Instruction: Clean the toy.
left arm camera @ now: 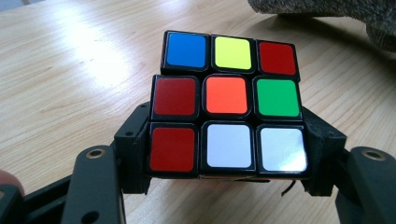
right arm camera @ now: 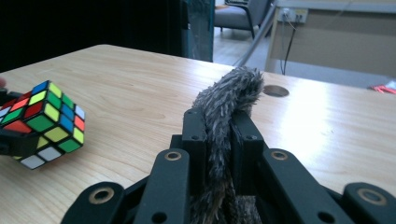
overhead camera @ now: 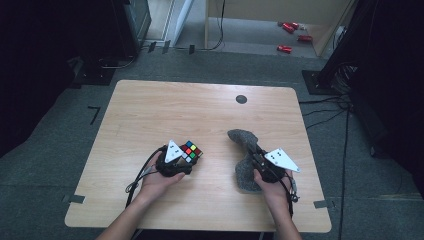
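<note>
— Where's the Rubik's cube point(left arm camera: 227, 105)?
— Clamped between the left tongs point(left arm camera: 227, 175), its lower layer squeezed from both sides, close over the tabletop point(overhead camera: 150, 110).
— And the right tongs point(right arm camera: 219, 135)?
— Closed on a grey fuzzy cloth point(right arm camera: 229, 100) that stands up between them, well apart from the cube.

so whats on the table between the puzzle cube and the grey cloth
Nothing: in the high view only bare wood of the table lies between the puzzle cube and the grey cloth.

Light wooden table point(overhead camera: 150, 110), grey carpet floor point(overhead camera: 50, 165), dark surroundings
</note>
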